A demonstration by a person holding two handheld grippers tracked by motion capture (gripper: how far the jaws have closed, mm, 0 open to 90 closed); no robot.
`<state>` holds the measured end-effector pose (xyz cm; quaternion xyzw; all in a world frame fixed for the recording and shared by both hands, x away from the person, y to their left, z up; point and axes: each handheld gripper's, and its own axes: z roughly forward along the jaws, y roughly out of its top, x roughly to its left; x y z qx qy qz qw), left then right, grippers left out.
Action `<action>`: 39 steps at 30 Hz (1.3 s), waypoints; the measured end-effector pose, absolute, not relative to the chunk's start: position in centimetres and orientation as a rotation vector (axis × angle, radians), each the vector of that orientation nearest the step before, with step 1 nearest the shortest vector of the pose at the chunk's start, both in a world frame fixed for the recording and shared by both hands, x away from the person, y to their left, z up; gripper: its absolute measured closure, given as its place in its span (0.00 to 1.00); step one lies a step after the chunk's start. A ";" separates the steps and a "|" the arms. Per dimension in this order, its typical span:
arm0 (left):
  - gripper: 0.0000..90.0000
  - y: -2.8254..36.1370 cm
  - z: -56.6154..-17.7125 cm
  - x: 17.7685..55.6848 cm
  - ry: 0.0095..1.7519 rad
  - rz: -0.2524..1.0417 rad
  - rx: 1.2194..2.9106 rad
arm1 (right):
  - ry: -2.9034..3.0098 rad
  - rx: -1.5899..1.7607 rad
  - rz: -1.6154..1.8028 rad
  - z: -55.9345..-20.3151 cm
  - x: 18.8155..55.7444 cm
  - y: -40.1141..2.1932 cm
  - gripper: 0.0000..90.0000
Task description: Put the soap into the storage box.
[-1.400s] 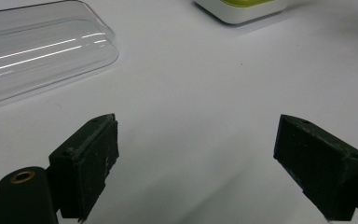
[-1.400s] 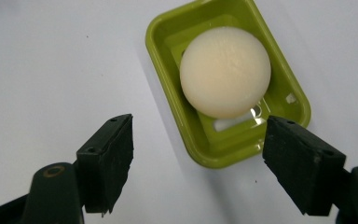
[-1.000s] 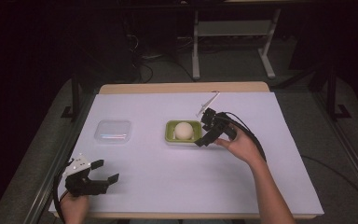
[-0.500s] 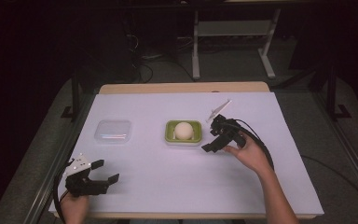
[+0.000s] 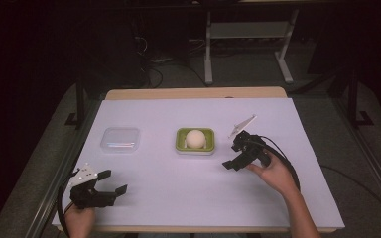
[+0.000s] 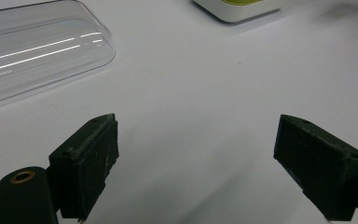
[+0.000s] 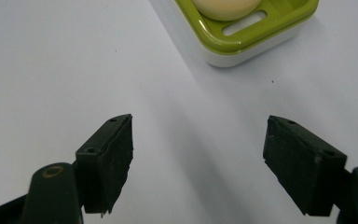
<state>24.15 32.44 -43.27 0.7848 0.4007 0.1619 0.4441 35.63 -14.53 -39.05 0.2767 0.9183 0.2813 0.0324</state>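
A pale round soap (image 5: 195, 138) sits in a green-and-white slotted plastic dish (image 5: 179, 144), apparently for draining. The right gripper (image 5: 236, 156), jaws apart and empty, hovers just right of the dish; the left gripper (image 5: 110, 182), likewise apart, rests well away, near a clear plastic lid (image 5: 120, 139).

- My high view sits above the near edge of the white table (image 5: 178, 119) and faces forward and down, far enough to take in the whole top and the dark floor past it
- My left gripper view rides low, close over the surface, facing a clear lid (image 6: 32, 51) ahead to its left
- My right gripper view is just as close, with the green dish (image 7: 256, 32) ahead to its right
- Both gripper views share that dish: its white corner (image 6: 235, 11) lies ahead of the left tool, and the high view holds it centrally (image 5: 194, 140)
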 end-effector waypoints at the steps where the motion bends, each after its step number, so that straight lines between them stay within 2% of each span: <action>1: 0.14 32.4 -43.3 24.2 0.994 0.402 1.946 | 2.819 0.860 0.867 -39.2 35.5 -14.7 0.26; 39: 0.14 32.1 -43.4 24.1 0.973 0.412 1.961 | 2.768 0.961 0.923 -42.0 29.9 -19.2 0.23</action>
